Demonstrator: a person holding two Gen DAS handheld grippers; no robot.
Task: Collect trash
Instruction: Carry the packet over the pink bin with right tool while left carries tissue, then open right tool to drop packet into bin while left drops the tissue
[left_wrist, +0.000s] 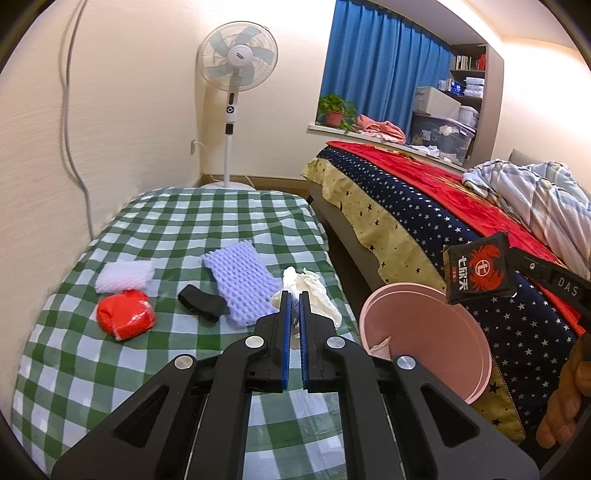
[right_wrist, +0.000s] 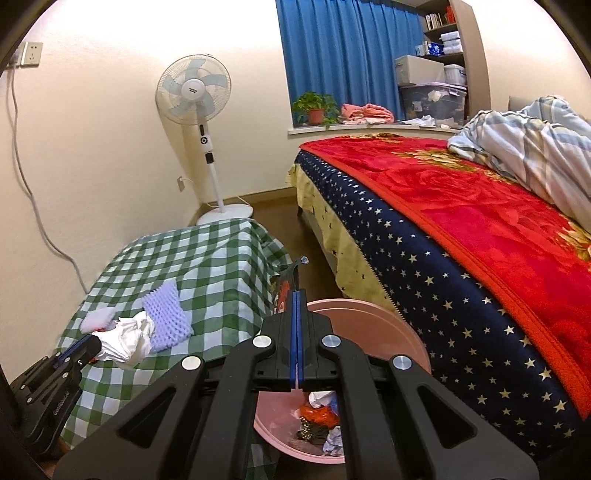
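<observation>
Left gripper clamped tight on crumpled white tissue, right gripper pinching black snack wrapper over pink bin.

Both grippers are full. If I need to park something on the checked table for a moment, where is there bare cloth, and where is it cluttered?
Bare cloth: the far end of the checked table toward the fan, and the near strip below the red bundle. The middle is crowded: white foam net, black piece, purple foam sheet.
</observation>
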